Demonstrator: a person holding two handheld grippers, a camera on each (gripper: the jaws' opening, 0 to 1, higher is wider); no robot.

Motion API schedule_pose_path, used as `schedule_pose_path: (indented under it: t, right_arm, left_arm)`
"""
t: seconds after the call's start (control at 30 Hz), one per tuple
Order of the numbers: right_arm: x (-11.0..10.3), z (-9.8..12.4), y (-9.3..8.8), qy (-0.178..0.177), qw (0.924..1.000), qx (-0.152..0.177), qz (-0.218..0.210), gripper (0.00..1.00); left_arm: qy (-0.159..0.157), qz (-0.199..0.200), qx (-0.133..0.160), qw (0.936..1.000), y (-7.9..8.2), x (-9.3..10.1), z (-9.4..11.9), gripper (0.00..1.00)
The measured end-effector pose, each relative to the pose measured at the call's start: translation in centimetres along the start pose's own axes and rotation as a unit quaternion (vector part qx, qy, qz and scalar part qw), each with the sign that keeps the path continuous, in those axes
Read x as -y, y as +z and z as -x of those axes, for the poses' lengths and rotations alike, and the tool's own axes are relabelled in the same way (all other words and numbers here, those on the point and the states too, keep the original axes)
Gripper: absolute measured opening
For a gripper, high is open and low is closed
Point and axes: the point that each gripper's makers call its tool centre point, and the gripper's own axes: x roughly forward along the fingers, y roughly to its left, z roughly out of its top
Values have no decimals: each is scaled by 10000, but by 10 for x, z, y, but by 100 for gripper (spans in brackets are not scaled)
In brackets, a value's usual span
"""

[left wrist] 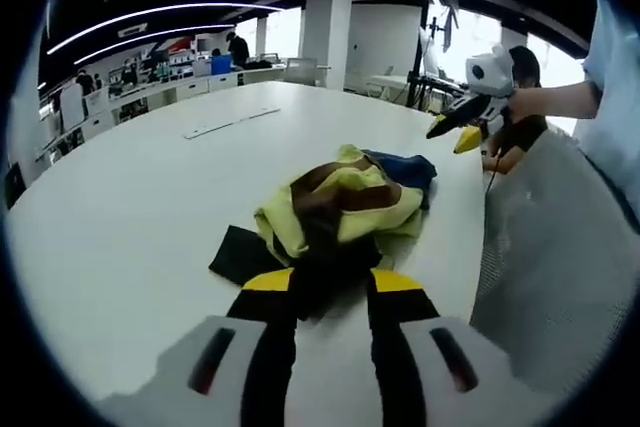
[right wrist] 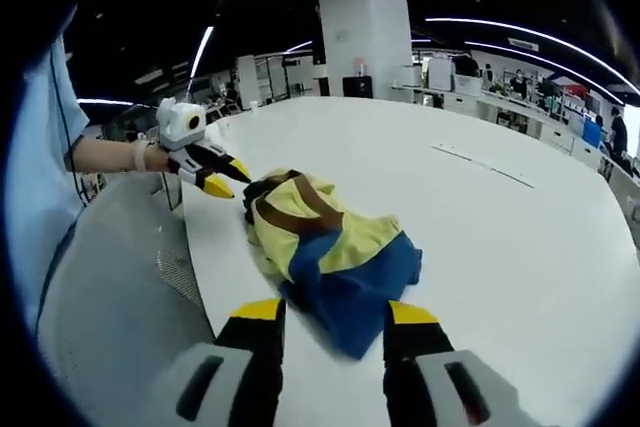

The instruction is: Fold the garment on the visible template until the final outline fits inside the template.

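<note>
Both hand-held grippers are shown with their yellow-tipped black jaws parted and nothing held between them. The left hand-held gripper (left wrist: 330,292) is seen at the bottom of the left gripper view, its jaw tips just at the near edge of the garment (left wrist: 345,207); whether they touch the cloth cannot be told. The right hand-held gripper (right wrist: 335,322) is seen at the bottom of the right gripper view, its tips on either side of the blue corner of the garment (right wrist: 330,242).

The garment is heaped in a crumpled pile on the white bench (left wrist: 130,217), near the bench edge on the person's side. Yellow-green, brown and blue panels are seen, and a black piece (left wrist: 240,255) lies flat beside it in the left gripper view. No brand, label or readable writing is made out on the cloth or the grippers.

Beyond the garment, a thin flat white strip (left wrist: 230,124) lies on the bench, well apart from the cloth. The person's light blue sleeve (right wrist: 35,147) is seen at the side. Farther off, a white pillar (right wrist: 368,39), desks with equipment and long ceiling lights (left wrist: 150,15) are seen, with a few people at the far desks. Nothing stands between the grippers and the garment.
</note>
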Motion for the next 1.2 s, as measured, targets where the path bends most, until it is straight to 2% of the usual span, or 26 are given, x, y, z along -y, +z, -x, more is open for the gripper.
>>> schedule_pose_path:
  t: [0.1, 0.2, 0.37, 0.6, 0.8, 0.97, 1.03, 1.1, 1.2]
  right_arm:
    - [-7, -10, -3, 98, 9998, -80, 136, 31]
    - [-11, -20, -6, 132, 9995, -181, 221, 28]
    - [-12, -26, -7, 101, 9990, -261, 357, 18]
    - [-6, -27, -7, -5, 9990, -276, 341, 11]
    - [-2, -29, -12, -62, 9991, -297, 280, 8]
    - [2, -33, -14, -99, 9994, -287, 190, 5]
    - [2, -33, -12, -84, 9997, -180, 125, 0]
    - [3, -32, -10, -97, 9998, -148, -44, 0]
    - [6, -26, -4, -162, 9999, -37, -34, 0]
  left_arm:
    - [12, -75, -94, 9999, -4, -4, -4, 17]
    - [32, -320, -275, 9991, -10, -4, -8, 15]
    - [171, -600, -351, 9974, -12, -6, -9, 6]
    - [238, -591, -425, 9971, -16, -9, -10, 3]
    - [307, -556, -427, 9971, -17, -11, -8, 0]
    - [335, -403, -411, 9978, -17, -13, -7, 0]
    - [330, -299, -396, 9982, -16, -13, -7, 0]
    - [346, -245, -355, 9985, -14, -14, -5, 0]
    - [404, -113, -279, 9987, -10, -16, -1, 0]
